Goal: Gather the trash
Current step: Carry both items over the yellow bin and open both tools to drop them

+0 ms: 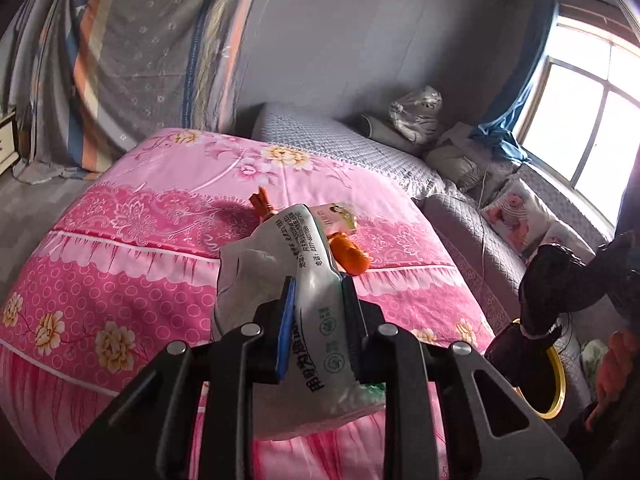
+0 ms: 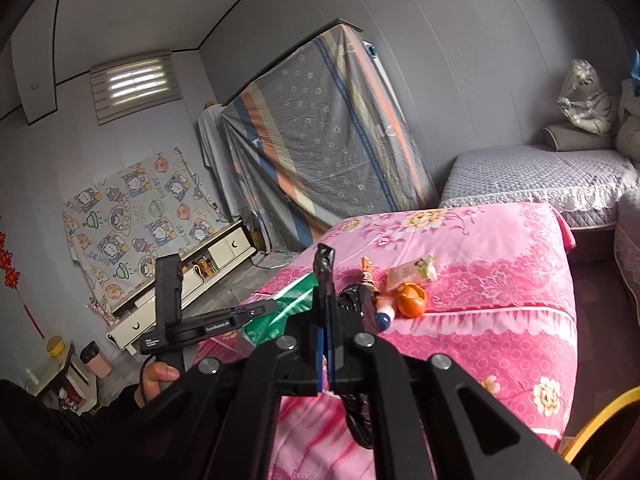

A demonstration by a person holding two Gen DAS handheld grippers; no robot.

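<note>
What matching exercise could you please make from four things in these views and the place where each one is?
Things:
1. white printed bag
2. black bag
3. orange peel
4. plush tiger

Places:
A. on the pink bedspread
B. clamped in the right gripper
C. on the grey quilted couch
D. clamped in the left gripper

Pairs: 1-D, 2-B, 3-A, 4-C

striped sheet [image 2: 320, 140] draped by wall | plush tiger [image 1: 416, 116] on grey couch [image 2: 532, 176] | bright window [image 1: 580, 120]
</note>
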